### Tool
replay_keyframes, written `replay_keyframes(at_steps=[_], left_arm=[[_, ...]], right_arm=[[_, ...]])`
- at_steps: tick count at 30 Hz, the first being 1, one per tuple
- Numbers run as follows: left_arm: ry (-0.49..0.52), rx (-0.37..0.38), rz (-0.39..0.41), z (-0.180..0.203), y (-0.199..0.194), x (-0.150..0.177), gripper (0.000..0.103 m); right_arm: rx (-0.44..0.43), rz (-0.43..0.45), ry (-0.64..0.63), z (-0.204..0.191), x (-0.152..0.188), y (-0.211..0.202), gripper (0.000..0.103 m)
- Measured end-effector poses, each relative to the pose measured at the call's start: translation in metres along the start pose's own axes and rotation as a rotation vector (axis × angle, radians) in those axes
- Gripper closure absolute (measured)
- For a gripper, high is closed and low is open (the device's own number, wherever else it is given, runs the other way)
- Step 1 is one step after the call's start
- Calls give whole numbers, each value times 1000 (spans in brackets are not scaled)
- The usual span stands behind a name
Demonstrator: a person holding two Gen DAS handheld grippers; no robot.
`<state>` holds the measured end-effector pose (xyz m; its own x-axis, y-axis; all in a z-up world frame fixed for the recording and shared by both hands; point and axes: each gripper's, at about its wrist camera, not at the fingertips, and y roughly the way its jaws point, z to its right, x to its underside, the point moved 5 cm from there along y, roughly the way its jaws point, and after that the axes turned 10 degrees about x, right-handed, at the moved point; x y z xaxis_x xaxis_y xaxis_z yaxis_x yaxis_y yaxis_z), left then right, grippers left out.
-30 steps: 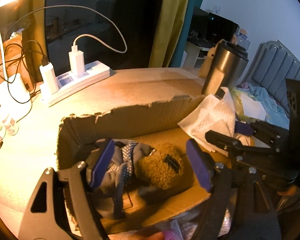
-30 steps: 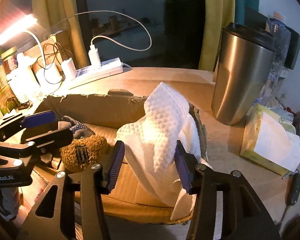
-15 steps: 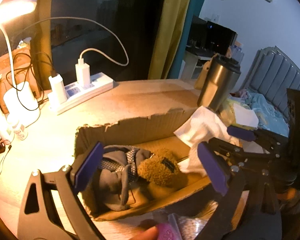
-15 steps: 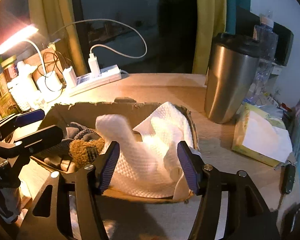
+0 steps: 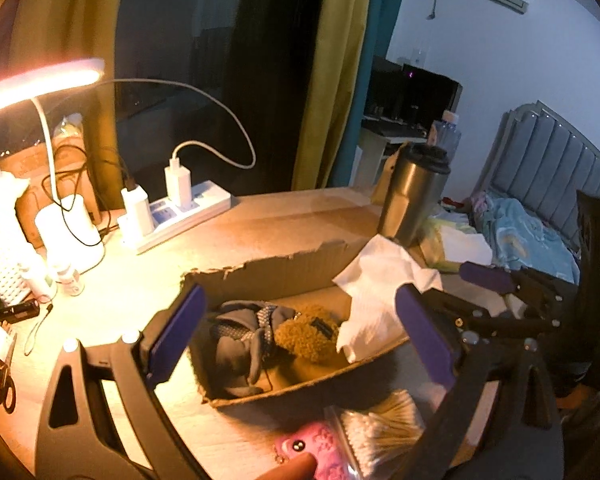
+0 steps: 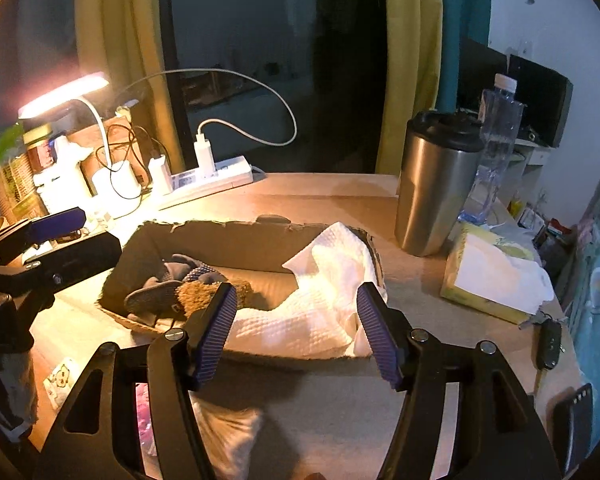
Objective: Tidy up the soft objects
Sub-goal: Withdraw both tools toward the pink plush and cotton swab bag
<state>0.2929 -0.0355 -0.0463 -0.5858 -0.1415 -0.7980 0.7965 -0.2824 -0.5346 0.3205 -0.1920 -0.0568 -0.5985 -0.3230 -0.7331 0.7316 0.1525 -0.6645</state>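
Three soft things lay in the box on the worktop: a white cloth, a brown plush and a grey cloth. Both tools, left and right, stood open and held nothing; the left jaws had just opened. The white cloth looked light and floppy, so pinching a bunched fold would probably work best.

Little could be read. In the right wrist view, the black body of the left tool carried white lettering at the picture's left edge, cut off so that only the ending "AI" showed. The dark tag on the brown plush toy in the cardboard box had marks too small to read. Packages by the lamp were too blurred to read.
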Motion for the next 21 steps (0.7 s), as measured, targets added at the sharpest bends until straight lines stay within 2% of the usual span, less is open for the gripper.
replay_keyframes(at_steps=[21], left_arm=[[33,3,68,-2,-77,20,6]], right_arm=[[13,53,18,-26,31,-64,37]])
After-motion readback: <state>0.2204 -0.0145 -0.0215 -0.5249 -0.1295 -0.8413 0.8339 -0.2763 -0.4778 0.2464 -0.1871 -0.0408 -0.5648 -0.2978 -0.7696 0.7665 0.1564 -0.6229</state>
